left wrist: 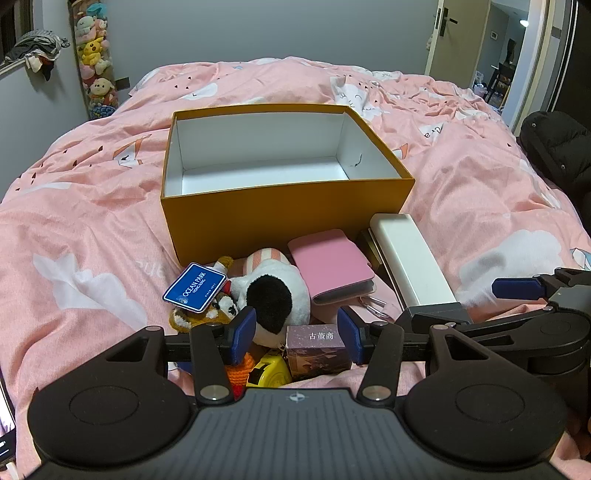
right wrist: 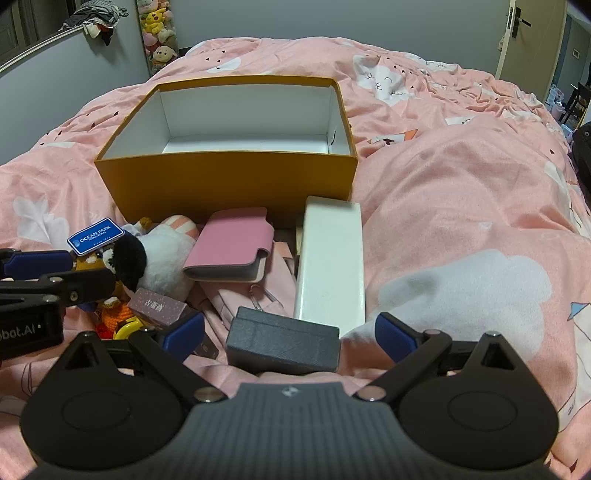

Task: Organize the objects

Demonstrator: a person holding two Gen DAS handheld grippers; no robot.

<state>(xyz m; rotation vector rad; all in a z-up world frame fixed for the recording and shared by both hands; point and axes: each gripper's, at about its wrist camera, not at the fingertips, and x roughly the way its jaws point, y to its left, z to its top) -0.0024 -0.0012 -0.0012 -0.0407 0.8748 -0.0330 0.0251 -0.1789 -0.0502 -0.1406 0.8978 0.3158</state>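
Clutter lies before the empty yellow box (left wrist: 284, 206) on the pink bed (left wrist: 92, 221). Left gripper (left wrist: 297, 341) fingers stand apart around a purple box (left wrist: 316, 350), not pressing. Right gripper (right wrist: 290, 338) fingers stand wide around a grey case (right wrist: 282, 345).

A wide bed (left wrist: 110, 206) fills the room, spread with a rumpled pink duvet (right wrist: 461, 192) printed with white clouds and cats. Beyond the bed's far edge stands a plain grey wall (left wrist: 277, 26). At the bed's far left corner hangs a tall clear column of plush toys (left wrist: 94, 59), and left of that a rail (left wrist: 14, 64) carries bundled clothes (left wrist: 37, 46). Off the bed's far right corner a cream door (left wrist: 456, 37) stands open onto a lit room. A black padded jacket (left wrist: 554, 147) sits at the bed's right edge.
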